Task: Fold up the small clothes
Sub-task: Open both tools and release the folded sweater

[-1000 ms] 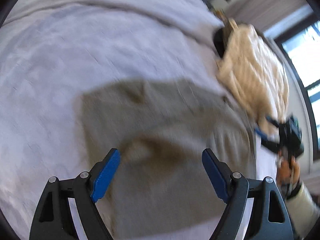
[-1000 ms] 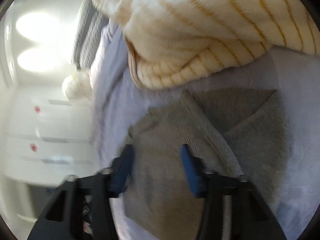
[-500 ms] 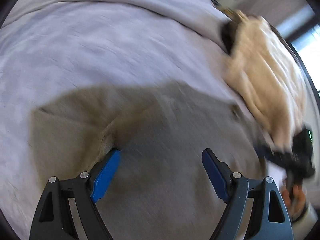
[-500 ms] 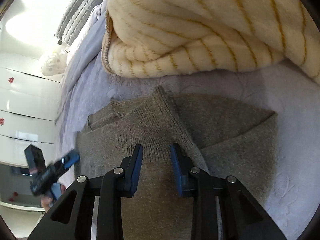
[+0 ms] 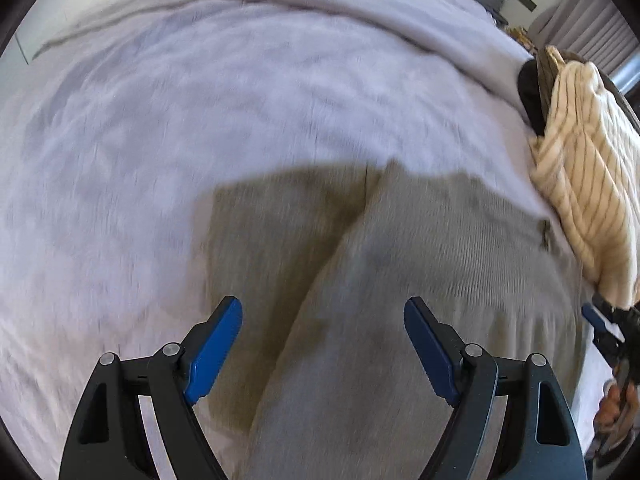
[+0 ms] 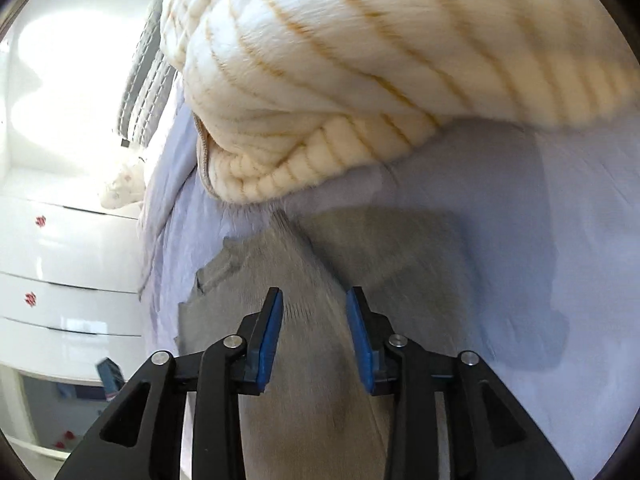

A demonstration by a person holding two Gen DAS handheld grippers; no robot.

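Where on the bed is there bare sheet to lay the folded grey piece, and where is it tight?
Bare lavender bedsheet spreads left of and beyond the grey knit garment, up to the sheet's raised fold. A smaller bare patch lies right of the garment in the right wrist view. Tight spot: the cream striped sweater abuts the garment's far right edge.

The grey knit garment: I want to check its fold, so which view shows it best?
The left wrist view: the grey knit garment shows nearly whole, its overlapping flap visible, though blurred. The right wrist view shows only a part below the cream striped sweater.
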